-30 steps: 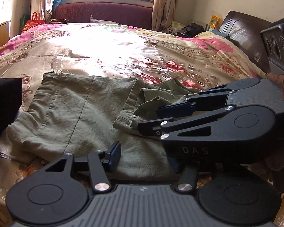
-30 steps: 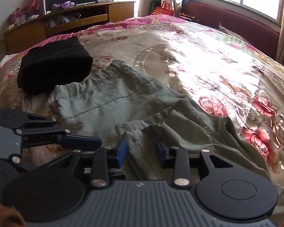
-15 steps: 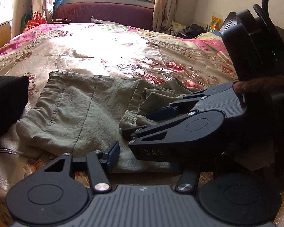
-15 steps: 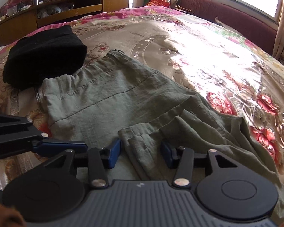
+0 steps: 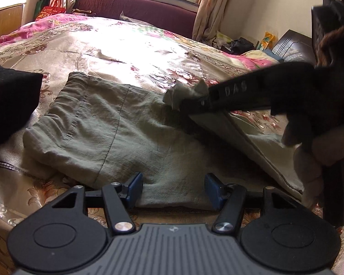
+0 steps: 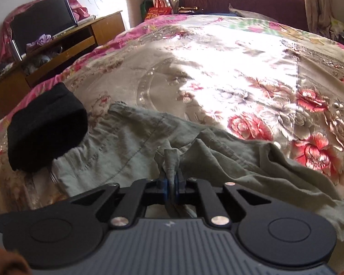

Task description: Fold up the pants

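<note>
Floral bed (image 5: 130,45) | right hand-held gripper (image 6: 171,184) tilted down, pinching pants (image 6: 130,146) | left hand-held gripper (image 5: 173,189) wide

The right gripper (image 6: 171,189) was clamped tight on a pinch of olive-green cotton pants (image 6: 130,146); the left gripper (image 5: 173,189) stood with its jaws apart, gripping nothing.

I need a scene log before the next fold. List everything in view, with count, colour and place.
Pants: one, olive green, flat on the bed, one bunched edge lifted.
Black cloth: one, folded, left of the pants.
Bedspread: one, beige and pink, floral, under everything.
Wooden cabinet: one, brown, beyond the bed's left side.
Red bag: one, by the window.
Curtains: beige, at the window.
Left gripper: black, blue fingers open, at the pants' near edge.
Right gripper: black, shut on the pants.
</note>
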Demonstrator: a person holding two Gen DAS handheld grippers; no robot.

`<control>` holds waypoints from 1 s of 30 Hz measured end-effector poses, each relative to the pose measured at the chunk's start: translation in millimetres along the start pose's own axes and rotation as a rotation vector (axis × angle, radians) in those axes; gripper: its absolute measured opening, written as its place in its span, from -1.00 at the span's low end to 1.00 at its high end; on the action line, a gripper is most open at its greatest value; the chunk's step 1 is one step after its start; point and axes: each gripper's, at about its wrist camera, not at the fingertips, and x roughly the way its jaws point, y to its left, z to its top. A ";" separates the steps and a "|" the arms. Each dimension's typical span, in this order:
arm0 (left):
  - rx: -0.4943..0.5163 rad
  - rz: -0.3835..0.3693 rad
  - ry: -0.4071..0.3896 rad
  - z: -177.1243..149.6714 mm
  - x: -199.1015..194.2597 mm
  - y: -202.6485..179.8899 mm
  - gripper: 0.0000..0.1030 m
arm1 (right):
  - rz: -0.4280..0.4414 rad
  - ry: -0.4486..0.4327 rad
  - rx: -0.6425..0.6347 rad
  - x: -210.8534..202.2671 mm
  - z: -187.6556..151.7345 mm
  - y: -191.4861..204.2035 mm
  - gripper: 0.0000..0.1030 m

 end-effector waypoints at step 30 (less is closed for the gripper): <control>0.029 0.212 -0.098 9.0 -73.1 25.1 0.42 | 0.093 -0.024 -0.115 8.1 -3.1 1.7 -0.09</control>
